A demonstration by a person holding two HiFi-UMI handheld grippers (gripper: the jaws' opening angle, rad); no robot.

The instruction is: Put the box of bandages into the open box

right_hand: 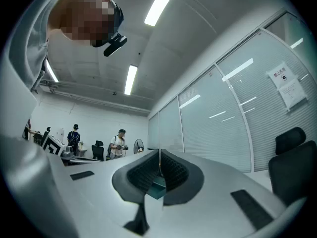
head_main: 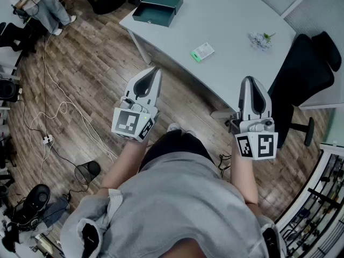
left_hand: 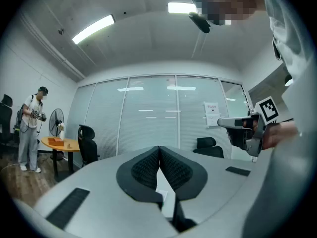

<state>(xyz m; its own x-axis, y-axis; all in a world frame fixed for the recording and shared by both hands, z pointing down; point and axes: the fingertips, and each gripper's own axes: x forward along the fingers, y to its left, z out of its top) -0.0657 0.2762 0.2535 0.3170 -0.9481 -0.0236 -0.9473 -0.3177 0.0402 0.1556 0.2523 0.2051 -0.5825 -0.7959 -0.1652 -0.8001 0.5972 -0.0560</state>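
The left tongs (head_main: 156,70) and right tongs (head_main: 249,80) were pressed together, empty; reaching unopened could have shoved the bandage box (head_main: 202,52) along the bench (head_main: 231,20).

on the table (head_main: 231,15) ahead of both grippers, the box of bandages (head_main: 202,52) lies between the left gripper (head_main: 155,71) and the right gripper (head_main: 249,81), the open box (head_main: 157,8) farther ahead beyond the left one, what may be a flower sprig (head_main: 260,39) ahead of the right, a chair (head_main: 306,74) to its right.
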